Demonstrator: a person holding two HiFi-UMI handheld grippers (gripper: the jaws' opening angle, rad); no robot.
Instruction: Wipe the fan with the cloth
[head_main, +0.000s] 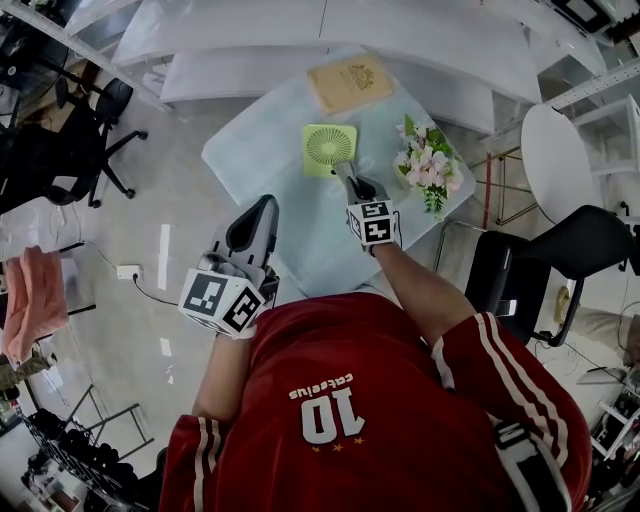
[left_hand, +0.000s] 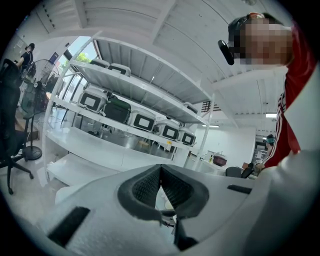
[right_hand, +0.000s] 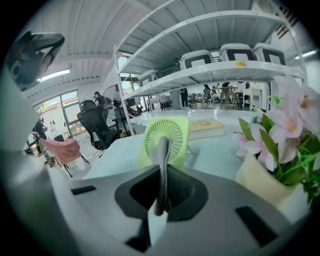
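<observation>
Fan (head_main: 329, 148) was matt lime plastic. Cloth (right_hand: 163, 160) looked soft grey fabric, matt. Table (head_main: 258, 160) was smooth, faintly glossy. Left tongs (left_hand: 160, 170) had black ribbed rubbery pads (left_hand: 145, 187), matt plastic shell.

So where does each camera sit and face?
Head view: on the person's head, facing steeply down at the pale blue table; red shirt, arms show.
Left gripper view: on the left tool, facing up toward white shelves; shut jaws, red sleeve show.
Right gripper view: on the right tool, facing the square green fan; jaws clamp the grey cloth.
Shared: the fan, in head and right gripper views.
</observation>
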